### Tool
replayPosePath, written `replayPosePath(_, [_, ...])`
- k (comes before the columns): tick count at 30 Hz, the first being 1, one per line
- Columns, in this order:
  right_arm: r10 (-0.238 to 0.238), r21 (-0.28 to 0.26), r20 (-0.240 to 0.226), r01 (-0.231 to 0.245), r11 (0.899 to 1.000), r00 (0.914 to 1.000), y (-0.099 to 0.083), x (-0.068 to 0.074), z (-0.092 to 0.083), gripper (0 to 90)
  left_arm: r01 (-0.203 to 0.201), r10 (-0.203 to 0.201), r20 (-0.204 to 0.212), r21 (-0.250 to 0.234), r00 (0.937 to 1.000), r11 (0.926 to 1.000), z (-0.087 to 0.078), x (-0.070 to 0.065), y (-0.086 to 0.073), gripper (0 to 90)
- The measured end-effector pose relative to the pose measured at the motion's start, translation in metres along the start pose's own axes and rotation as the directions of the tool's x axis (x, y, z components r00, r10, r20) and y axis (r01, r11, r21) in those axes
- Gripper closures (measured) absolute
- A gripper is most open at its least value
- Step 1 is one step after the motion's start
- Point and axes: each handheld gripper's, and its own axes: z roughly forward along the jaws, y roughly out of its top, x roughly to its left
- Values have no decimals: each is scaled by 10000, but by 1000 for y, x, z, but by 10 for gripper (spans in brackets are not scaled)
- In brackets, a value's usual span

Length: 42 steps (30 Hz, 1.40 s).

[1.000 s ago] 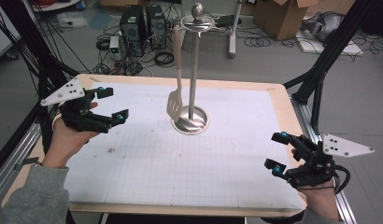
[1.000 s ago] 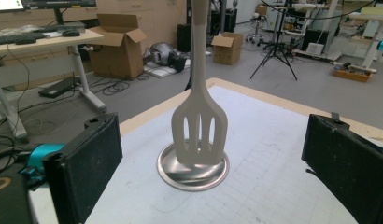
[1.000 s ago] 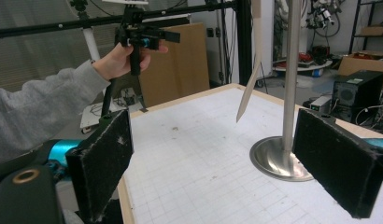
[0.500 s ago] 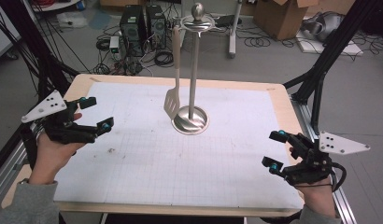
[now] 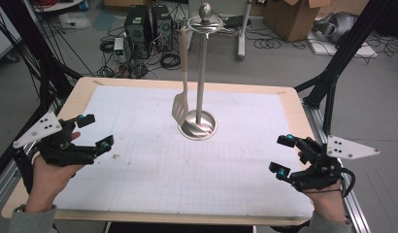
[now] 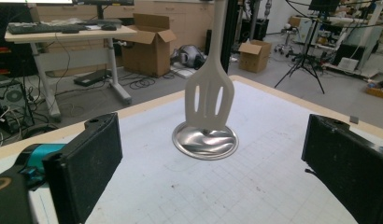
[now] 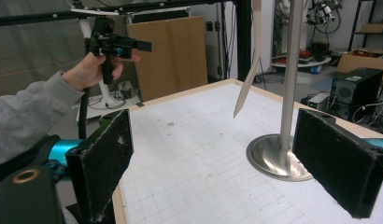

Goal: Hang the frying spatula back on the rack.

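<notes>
One pale slotted spatula (image 5: 180,104), cream-white with a long flat handle and three slots in a broad blade, hangs upright from the top ring of a steel stand (image 5: 203,73), its blade just above and at the left of the stand's round mirrored base, mid-table toward the far edge. Left gripper (image 5: 94,131), held above the table's (image 5: 139,194) left edge, jaws wide apart and empty, faces the spatula from well off. Right gripper (image 5: 282,156), near the right edge, jaws likewise wide and empty, stands well apart from the stand.
</notes>
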Motion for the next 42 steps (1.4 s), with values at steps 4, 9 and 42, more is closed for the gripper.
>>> replayPosePath(4, [-144, -65, -21, 144, 9999, 9999, 0, 0, 0, 114, -1, 1, -278, 23, 9996, 10000, -5, -3, -1, 56])
replayPosePath(9, [-183, -73, -24, 183, 9998, 9998, 0, 0, 0, 114, -63, 62, -440, -15, 9990, 10000, -13, -4, -2, 56])
replayPosePath(42, [-1, -526, 556, 30, 9986, 9985, 0, 0, -10, 114, 186, -228, -1998, -227, 9796, 9996, -54, 22, -15, 56])
